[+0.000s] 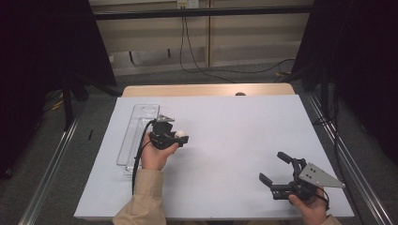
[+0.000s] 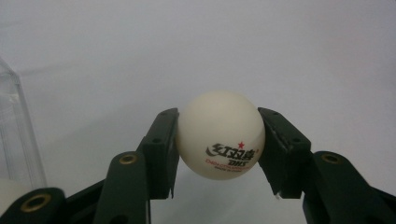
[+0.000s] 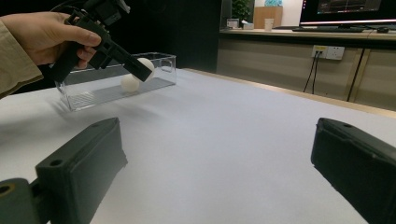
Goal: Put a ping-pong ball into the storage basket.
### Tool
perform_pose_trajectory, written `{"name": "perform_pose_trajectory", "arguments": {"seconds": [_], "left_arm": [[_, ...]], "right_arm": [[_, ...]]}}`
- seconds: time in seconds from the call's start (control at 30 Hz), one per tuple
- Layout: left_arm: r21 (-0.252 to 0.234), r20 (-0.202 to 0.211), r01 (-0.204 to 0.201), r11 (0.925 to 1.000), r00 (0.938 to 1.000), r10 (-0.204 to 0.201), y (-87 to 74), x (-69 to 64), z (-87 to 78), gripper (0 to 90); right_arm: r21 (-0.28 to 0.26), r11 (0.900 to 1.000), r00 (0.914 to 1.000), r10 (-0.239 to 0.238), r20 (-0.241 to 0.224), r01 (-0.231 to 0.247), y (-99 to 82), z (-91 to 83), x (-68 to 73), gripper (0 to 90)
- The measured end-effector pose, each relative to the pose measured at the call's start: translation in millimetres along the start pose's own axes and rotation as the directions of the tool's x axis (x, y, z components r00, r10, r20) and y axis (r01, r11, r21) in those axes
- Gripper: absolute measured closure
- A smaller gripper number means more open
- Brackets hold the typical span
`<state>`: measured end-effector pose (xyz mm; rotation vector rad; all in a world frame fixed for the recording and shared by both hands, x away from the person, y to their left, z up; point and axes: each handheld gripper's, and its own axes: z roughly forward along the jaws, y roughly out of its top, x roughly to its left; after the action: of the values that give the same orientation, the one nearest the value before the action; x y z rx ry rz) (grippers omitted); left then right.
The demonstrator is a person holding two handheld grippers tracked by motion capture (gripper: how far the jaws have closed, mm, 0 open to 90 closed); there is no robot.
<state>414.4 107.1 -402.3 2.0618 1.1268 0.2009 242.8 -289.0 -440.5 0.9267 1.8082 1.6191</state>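
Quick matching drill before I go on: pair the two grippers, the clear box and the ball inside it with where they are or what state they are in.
1. left gripper
2. right gripper
3. long clear plastic box
4. white ball in the box

a. lies on the box floor
b. jaws wide apart, nothing between
c. left side of the white table
d. clamps a white printed ping-pong ball

Pairs: 1-d, 2-b, 3-c, 4-a

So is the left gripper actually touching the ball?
Touching. The left gripper view shows the left gripper with both jaws pressed against the sides of the ball, no gap either side.
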Motion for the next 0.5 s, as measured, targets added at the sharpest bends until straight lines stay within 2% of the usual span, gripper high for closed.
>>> {"name": "perform_pose_trajectory", "arguments": {"seconds": [0.13,0.5], "left_arm": [[0.002,-0.013,-0.003,1.0,0.9999,0.004,-0.6,0.2,-1.3,51.0],[0.007,-0.015,-0.021,0.9997,0.9997,0.022,-0.9,1.8,-8.7,51.1]], "right_arm": [[-0.001,1.0,1.0,0.002,0.001,-0.002,0.1,-0.3,-0.3,1.8],[-0.001,1.0,1.0,0.004,-0.002,-0.004,0.1,0.4,0.7,1.8]]}}
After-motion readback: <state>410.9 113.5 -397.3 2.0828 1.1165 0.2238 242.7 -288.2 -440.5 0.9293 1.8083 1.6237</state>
